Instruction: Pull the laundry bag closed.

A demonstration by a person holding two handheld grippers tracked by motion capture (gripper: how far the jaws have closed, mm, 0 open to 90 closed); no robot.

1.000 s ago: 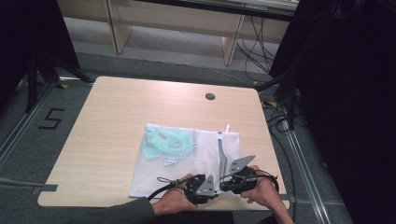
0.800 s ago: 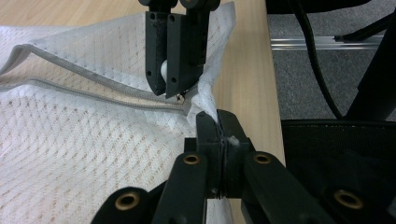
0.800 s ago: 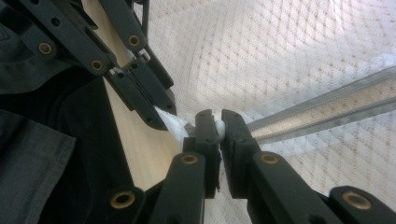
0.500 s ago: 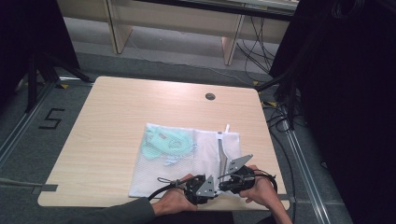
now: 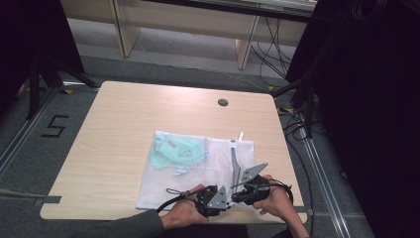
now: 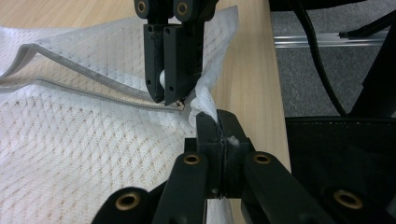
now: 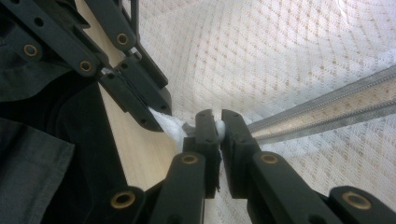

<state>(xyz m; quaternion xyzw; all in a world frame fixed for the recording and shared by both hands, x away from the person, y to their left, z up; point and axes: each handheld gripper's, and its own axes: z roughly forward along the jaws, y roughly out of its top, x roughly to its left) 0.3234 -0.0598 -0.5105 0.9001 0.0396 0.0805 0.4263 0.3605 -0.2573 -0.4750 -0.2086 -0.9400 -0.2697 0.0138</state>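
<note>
- While both hands stay low at the table's (image 5: 124, 114) near edge, the white mesh bag (image 5: 198, 171) lies flat there, green cloth (image 5: 176, 152) inside.
- The left gripper (image 6: 217, 122) pinches the bag's corner beside the zip (image 6: 93, 91).
- The right gripper (image 7: 215, 122) pinches the zip's (image 7: 327, 109) pull; slide slowly, keeping the corner tight.

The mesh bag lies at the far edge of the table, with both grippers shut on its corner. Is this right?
Not quite. The high view shows the mesh bag at the near edge of the table, by the person. The left gripper and the right gripper are shut on its corner.
</note>
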